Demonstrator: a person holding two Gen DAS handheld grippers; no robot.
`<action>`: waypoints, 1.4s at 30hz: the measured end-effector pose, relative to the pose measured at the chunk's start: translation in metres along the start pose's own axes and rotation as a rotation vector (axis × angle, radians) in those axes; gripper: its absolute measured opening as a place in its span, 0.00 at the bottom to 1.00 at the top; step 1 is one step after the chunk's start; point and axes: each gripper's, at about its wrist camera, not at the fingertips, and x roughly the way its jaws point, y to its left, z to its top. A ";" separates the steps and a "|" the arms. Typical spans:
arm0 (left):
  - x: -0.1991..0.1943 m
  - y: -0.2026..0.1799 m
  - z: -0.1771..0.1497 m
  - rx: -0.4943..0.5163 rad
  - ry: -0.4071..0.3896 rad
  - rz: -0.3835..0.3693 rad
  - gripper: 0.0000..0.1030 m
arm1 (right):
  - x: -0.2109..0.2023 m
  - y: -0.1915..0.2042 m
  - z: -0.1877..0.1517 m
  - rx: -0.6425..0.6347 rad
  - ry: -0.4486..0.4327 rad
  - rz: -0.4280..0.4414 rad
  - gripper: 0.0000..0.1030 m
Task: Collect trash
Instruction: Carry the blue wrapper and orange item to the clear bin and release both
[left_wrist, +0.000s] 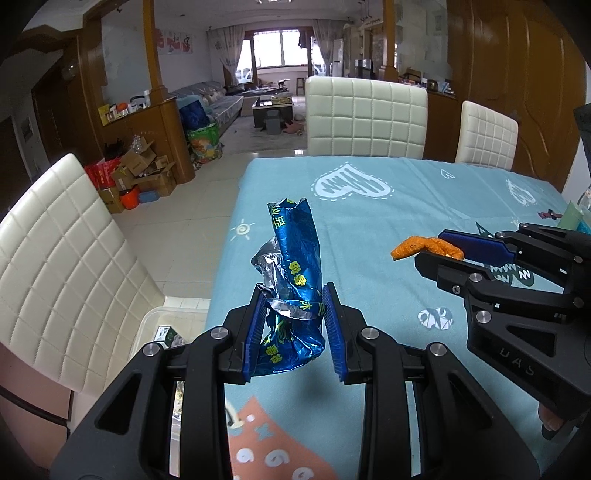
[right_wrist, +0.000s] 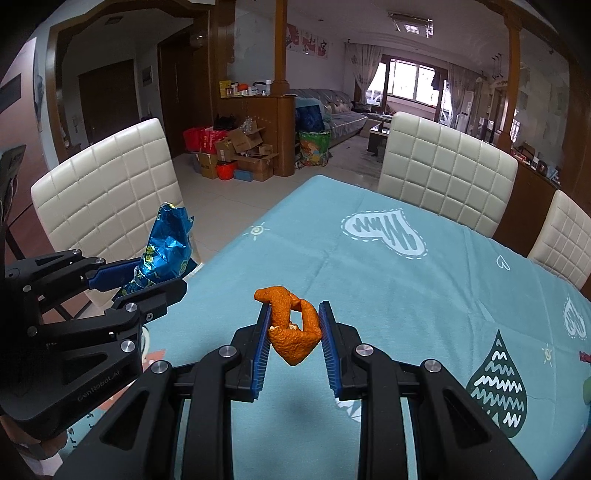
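Left wrist view. Left gripper (left_wrist: 295, 299) is clamped on a crumpled blue foil wrapper (left_wrist: 291, 273); both blue pads press its middle, the top stands up above the fingertips and the bottom hangs below them. Wrapper is clear of the table (left_wrist: 369, 229), held over the table's left portion, near the left edge. Beyond that edge: tiled floor (left_wrist: 192, 192) and a white chair (left_wrist: 70, 258) just beside the table. A clear bin (left_wrist: 162, 321) sits low between chair and table edge, partly hidden by the gripper; small items lie inside, too hidden to identify. Right gripper (left_wrist: 439, 254) enters from the right, holding an orange peel (left_wrist: 424, 249) above the cloth. Tabletop between the two grippers is bare cloth. Two more white chairs stand at the far edge.

Right wrist view. Right gripper (right_wrist: 291, 325) is closed on the peel (right_wrist: 295, 332), pads pressing on both its sides, peel lifted off the cloth. Left gripper (right_wrist: 159, 277) appears at left with the wrapper (right_wrist: 166, 247), out at the table's left edge, in front of the chair (right_wrist: 107, 192). The two grippers are apart, not touching. Table (right_wrist: 406, 277) ahead and to the right is bare out to the far chairs.
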 end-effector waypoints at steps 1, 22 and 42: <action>-0.002 0.003 -0.001 -0.004 -0.001 0.002 0.31 | 0.000 0.003 0.000 -0.003 0.000 0.002 0.25; -0.017 0.065 -0.018 -0.073 0.004 0.080 0.31 | 0.019 0.069 0.025 -0.072 -0.009 0.072 0.25; 0.000 0.149 -0.028 -0.149 0.043 0.169 0.33 | 0.069 0.135 0.061 -0.113 0.001 0.130 0.25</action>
